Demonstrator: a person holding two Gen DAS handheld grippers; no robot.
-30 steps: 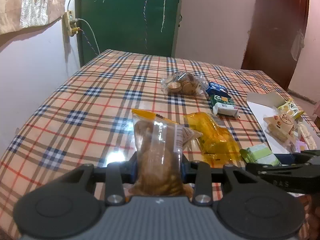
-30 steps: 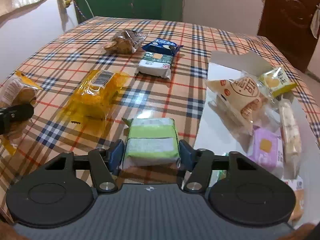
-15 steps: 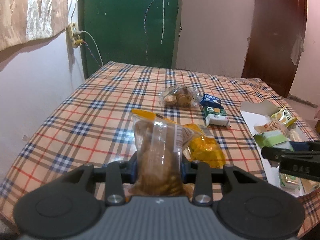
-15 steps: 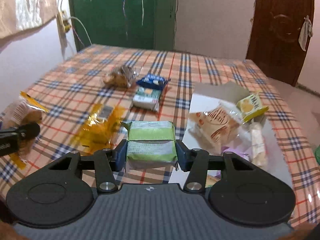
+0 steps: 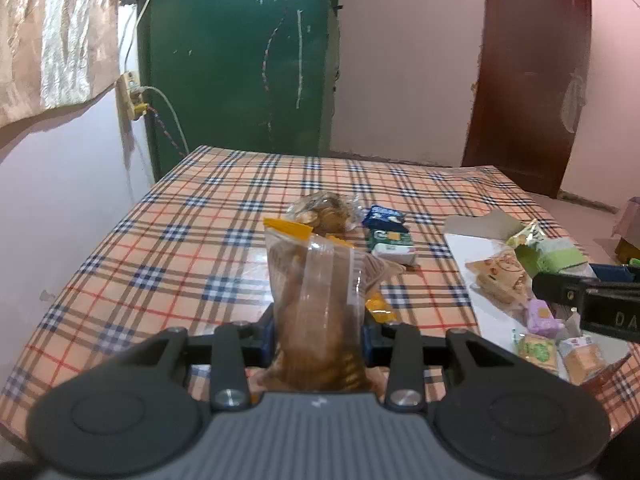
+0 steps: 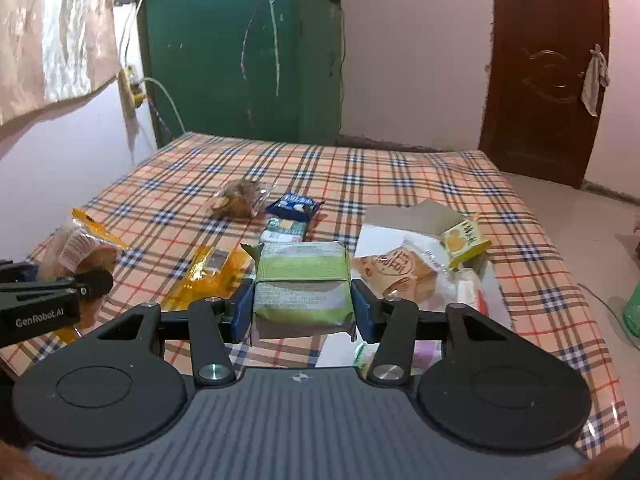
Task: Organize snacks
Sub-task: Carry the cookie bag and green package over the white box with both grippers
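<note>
A clear bag of brown biscuits (image 5: 316, 304) is clamped upright between the jaws of the left gripper (image 5: 318, 330), lifted clear of the checked tablecloth (image 5: 192, 248). Beyond the jaws a second biscuit bag (image 5: 326, 212), a blue packet (image 5: 384, 217) and a green-and-white packet (image 5: 392, 242) are seen lying on the cloth — all well apart from the pads. To the right of the jaws an open white box (image 5: 476, 248) is seen with several snacks in it. In the right gripper (image 6: 303, 312) a green-wrapped packet (image 6: 303, 284) is pinched flat between the blue pads, held above the cloth; an orange wrapper (image 6: 210, 270) lies just left of those jaws, the box (image 6: 384, 232) just right.
</note>
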